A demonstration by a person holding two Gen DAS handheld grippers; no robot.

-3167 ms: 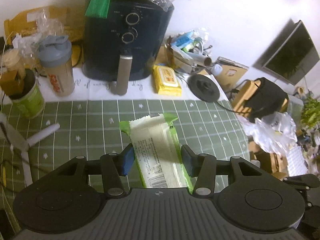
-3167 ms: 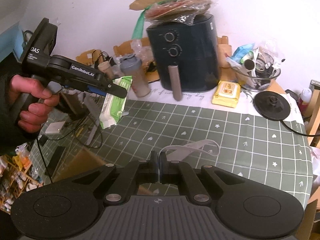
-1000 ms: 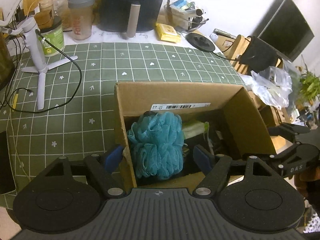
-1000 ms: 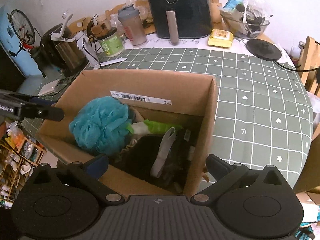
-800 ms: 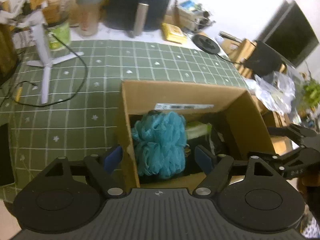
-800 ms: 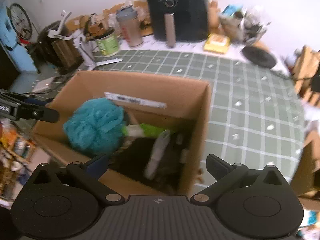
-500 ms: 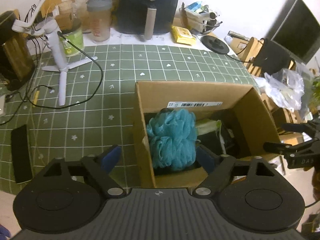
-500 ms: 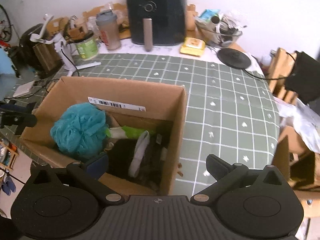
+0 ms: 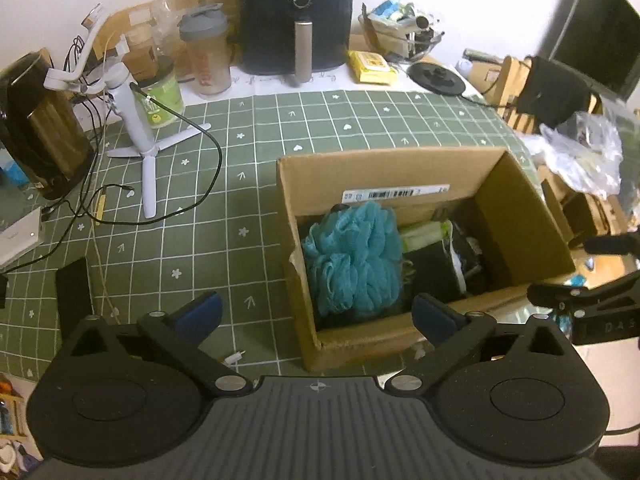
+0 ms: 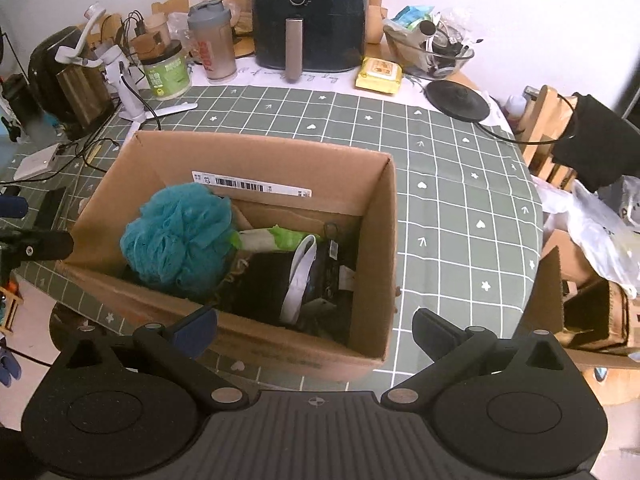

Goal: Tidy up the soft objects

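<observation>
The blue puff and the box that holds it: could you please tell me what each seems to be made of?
The blue puff looks like gathered plastic mesh netting, matte and ruffled into loose folds, probably a bath sponge. The box looks like plain brown corrugated cardboard, unprinted and dull, with raw cut edges and a white barcode label stuck on its inner far wall; the fluting itself is too small to make out.

Black air fryer (image 9: 297, 16), shaker bottle (image 9: 205, 56)

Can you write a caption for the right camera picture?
Open right gripper above a cardboard box holding a blue bath pouf.
</observation>
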